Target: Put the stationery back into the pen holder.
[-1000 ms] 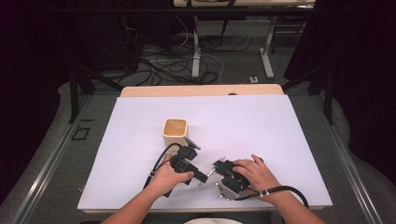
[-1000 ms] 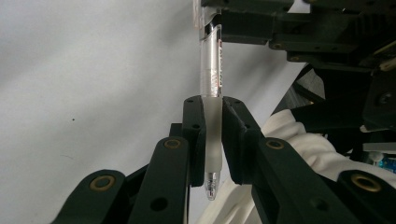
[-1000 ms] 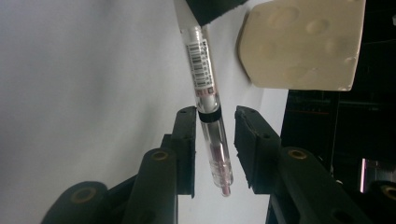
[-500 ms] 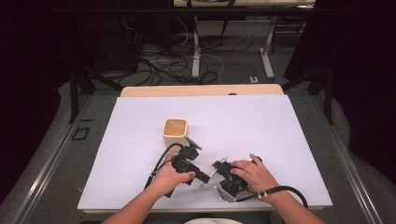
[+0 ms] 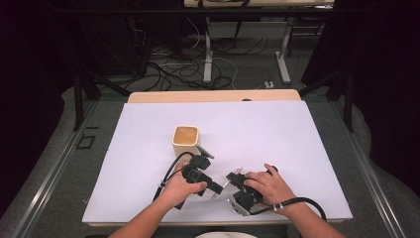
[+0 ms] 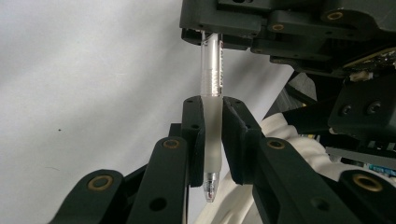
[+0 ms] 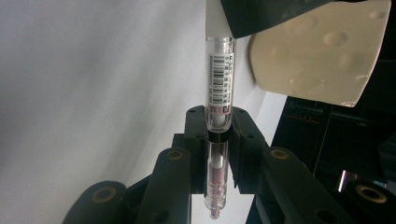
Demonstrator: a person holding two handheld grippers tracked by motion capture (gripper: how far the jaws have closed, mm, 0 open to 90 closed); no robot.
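**Clearly, one pen is gripped at both ends**

High view: one pen (image 5: 224,181), one cup (image 5: 185,140), two grippers at the lower centre of one table (image 5: 297,139).

Left gripper view: the left gripper (image 6: 212,128) is clenched on the frosted tip end.

Right gripper view: the right gripper (image 7: 217,133) is clamped on the clear barrel; its jaws have just been closing on it. If the hands are pulled off-axis, the pen may be bent or slip.

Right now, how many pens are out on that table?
1. The single pen is held above the white table between both claws: the left claw clamps its frosted grip end, the right claw its clear rear end. The cup might hide others.
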